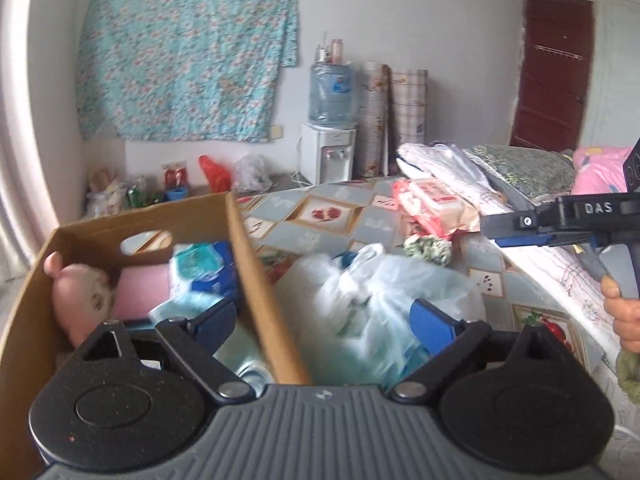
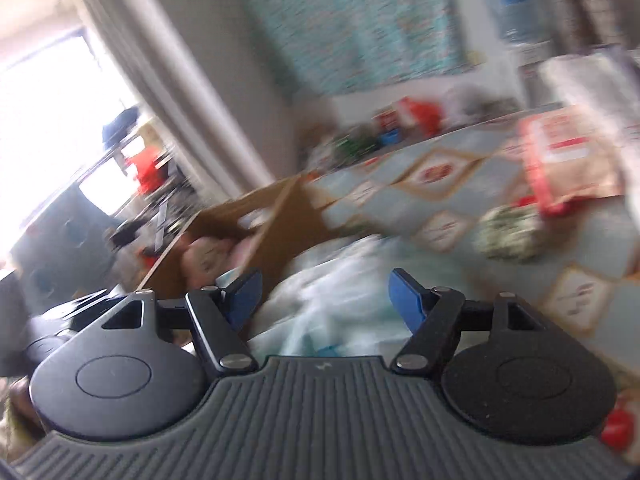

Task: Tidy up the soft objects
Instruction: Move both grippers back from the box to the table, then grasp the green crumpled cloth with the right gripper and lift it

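Nearest, the left gripper (image 1: 324, 322) hangs with jaws spread wide, nothing between the blue pads; one pad sits over the box (image 1: 256, 264), the other over the bag (image 1: 384, 292). The right gripper (image 2: 324, 300) also has its jaws apart and empty, above the same crinkled, translucent bag (image 2: 340, 300).

The box is plain brown cardboard with an oval hand-hole, standing on the table (image 1: 320, 220) just left of the bag. Inside lie a pink plush toy (image 1: 80, 292), a pink foam block (image 1: 144, 288) and a blue-and-white packet (image 1: 204, 268).

Only the left view is sharp. It shows the right gripper's side, stamped "DAS", held in a hand (image 1: 626, 312). The right view is smeared by motion, but alone shows a bright window (image 2: 60, 120).

Farther on the diamond-patterned table lie a green-white fuzzy bundle (image 1: 428, 246) and a red-and-white wipes pack (image 1: 436, 204), its print unreadable. Beyond stand a water dispenser (image 1: 332, 136) and a floral cloth (image 1: 188, 48) on the wall.
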Tool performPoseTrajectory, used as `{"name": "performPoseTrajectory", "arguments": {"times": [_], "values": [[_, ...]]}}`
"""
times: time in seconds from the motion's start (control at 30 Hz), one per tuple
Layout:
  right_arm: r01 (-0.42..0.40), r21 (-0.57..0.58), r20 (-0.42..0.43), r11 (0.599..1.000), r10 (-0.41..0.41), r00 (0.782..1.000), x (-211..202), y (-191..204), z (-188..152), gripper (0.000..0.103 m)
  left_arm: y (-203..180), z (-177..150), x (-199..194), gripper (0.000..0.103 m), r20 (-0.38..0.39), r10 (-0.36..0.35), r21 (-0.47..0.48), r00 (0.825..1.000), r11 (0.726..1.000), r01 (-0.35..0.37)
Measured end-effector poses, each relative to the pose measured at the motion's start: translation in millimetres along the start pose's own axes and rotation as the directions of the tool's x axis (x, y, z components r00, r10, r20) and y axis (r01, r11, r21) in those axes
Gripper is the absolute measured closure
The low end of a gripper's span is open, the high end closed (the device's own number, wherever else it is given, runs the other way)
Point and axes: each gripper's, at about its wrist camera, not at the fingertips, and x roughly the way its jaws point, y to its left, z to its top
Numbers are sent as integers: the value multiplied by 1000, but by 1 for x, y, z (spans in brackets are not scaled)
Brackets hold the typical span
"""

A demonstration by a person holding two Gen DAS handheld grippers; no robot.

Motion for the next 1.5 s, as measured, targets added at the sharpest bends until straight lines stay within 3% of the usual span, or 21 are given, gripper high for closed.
{"name": "performPoseTrajectory", "arguments": {"times": [0.1, 0.23, 0.47, 0.6, 0.63, 0.73, 0.9, 1.03, 1.27, 1.5], "values": [[87, 67, 25, 994, -88, 996, 10, -52, 12, 32, -23, 12, 29, 8, -23, -33, 1, 999, 999, 33], [194, 94, -19, 976, -193, 981, 54, -109, 22, 35, -49, 16, 56, 8, -14, -37, -8, 999, 999, 37], [286, 4, -134, 958, -283, 950, 154, -147, 25, 56, -52, 10, 64, 9, -3, -11, -91, 1000, 996, 10], [316, -101, -148, 943, -328, 933, 177, -148, 17, 76, -49, 6, 56, 9, 11, 11, -130, 1000, 991, -9], [312, -117, -153, 943, -327, 933, 176, -146, 15, 84, -49, 5, 54, 9, 18, 14, -138, 1000, 990, -11], [302, -133, -165, 944, -322, 932, 157, -141, 7, 87, -52, 4, 50, 9, 36, 1, -147, 999, 989, 4], [318, -118, -167, 941, -335, 927, 103, -144, -17, 88, -70, 6, 50, 9, 56, -49, -112, 997, 992, 55], [311, -53, -159, 949, -316, 936, 63, -152, -39, 88, -91, 8, 64, 9, 10, -120, -42, 993, 992, 120], [195, 158, -93, 968, -182, 979, 26, -172, -56, 91, -130, 11, 91, 13, -48, -166, 84, 985, 982, 170], [76, 220, -10, 972, -76, 997, 5, -172, -44, 92, -177, 8, 121, 13, -124, -238, 185, 963, 948, 258]]}}
